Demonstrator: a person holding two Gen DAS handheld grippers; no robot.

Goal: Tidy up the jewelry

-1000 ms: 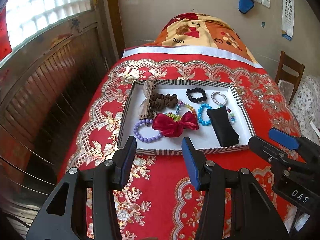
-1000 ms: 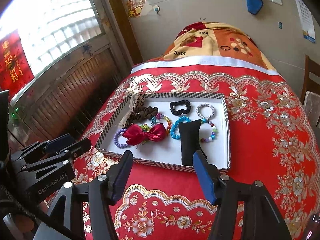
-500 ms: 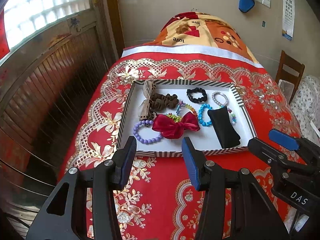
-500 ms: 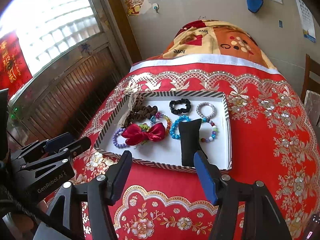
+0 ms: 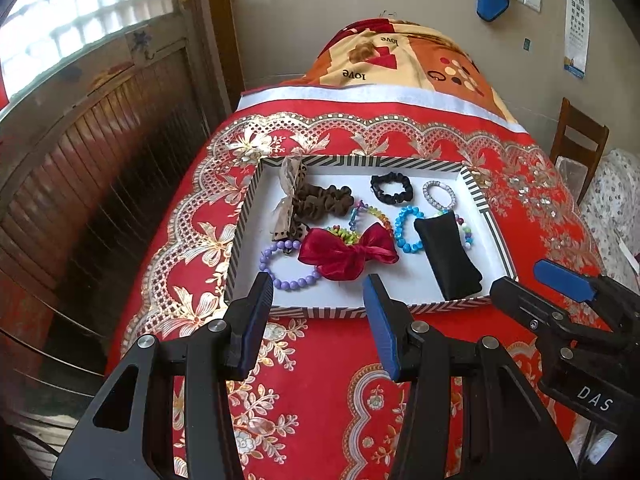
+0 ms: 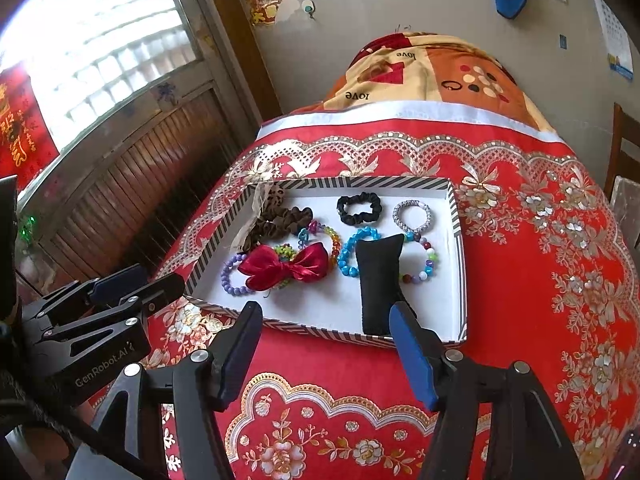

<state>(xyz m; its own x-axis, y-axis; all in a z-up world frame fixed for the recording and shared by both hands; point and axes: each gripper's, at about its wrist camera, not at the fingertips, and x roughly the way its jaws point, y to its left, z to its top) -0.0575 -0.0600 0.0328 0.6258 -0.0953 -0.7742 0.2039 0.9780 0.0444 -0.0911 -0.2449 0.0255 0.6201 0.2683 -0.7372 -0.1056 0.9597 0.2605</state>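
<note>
A striped-rim tray [image 5: 416, 307] [image 6: 462, 264] with a white floor lies on a red patterned cloth. In it are a red bow [image 5: 347, 254] [image 6: 285, 266], a purple bead bracelet [image 5: 280, 276], a blue bead bracelet [image 5: 404, 226], a black cushion [image 5: 448, 258] [image 6: 379, 280], a black scrunchie [image 5: 391, 188], a brown scrunchie [image 5: 326, 202] and a silver bracelet [image 5: 438, 194]. My left gripper [image 5: 318, 306] hovers open over the tray's near edge, nothing between its fingers. My right gripper [image 6: 326, 334] is open and empty too, near the cushion's end.
A wooden slatted wall [image 5: 100, 152] and window run along the left. A folded orange blanket [image 5: 400, 68] lies at the far end of the cloth. A wooden chair [image 5: 578, 140] stands at the right. The other gripper shows in each view's lower corner.
The tray has slid slightly lower and nearer in both views. Both grippers remain open and empty.
</note>
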